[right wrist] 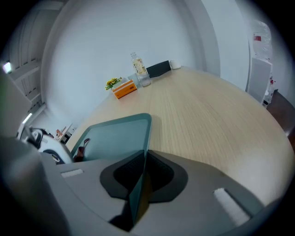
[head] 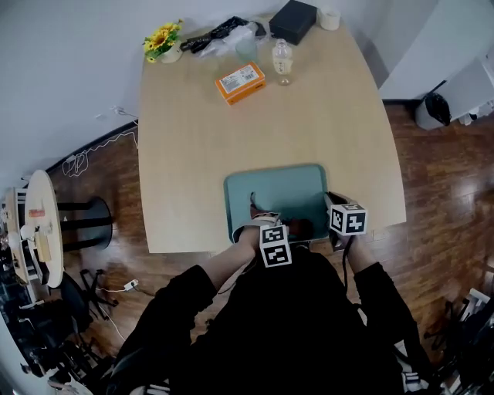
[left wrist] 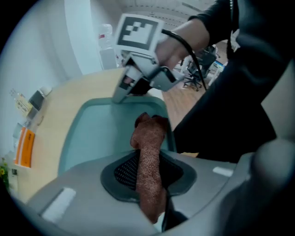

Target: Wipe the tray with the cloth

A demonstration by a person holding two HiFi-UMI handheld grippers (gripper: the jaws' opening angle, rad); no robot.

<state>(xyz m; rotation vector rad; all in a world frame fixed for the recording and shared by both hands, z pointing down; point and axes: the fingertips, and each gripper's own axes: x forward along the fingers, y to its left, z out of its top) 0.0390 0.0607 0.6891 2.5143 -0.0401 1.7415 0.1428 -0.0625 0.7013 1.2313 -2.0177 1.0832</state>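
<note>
A teal tray (head: 278, 189) lies on the wooden table near its front edge. My left gripper (left wrist: 150, 174) is shut on a rust-brown cloth (left wrist: 150, 152); the cloth's free end rests on the tray's floor by the near rim. In the head view the left gripper (head: 279, 227) hangs over the tray's near edge, with the cloth (head: 298, 229) just to its right. My right gripper (right wrist: 140, 186) is shut on the tray's right rim (right wrist: 146, 138). In the head view the right gripper (head: 332, 204) sits at the tray's near right corner.
At the table's far end stand an orange box (head: 240, 82), a clear bottle (head: 282, 62), a black box (head: 293, 21), a flower pot (head: 163, 40) and a tape roll (head: 329, 18). A round side table (head: 42, 224) stands at the left.
</note>
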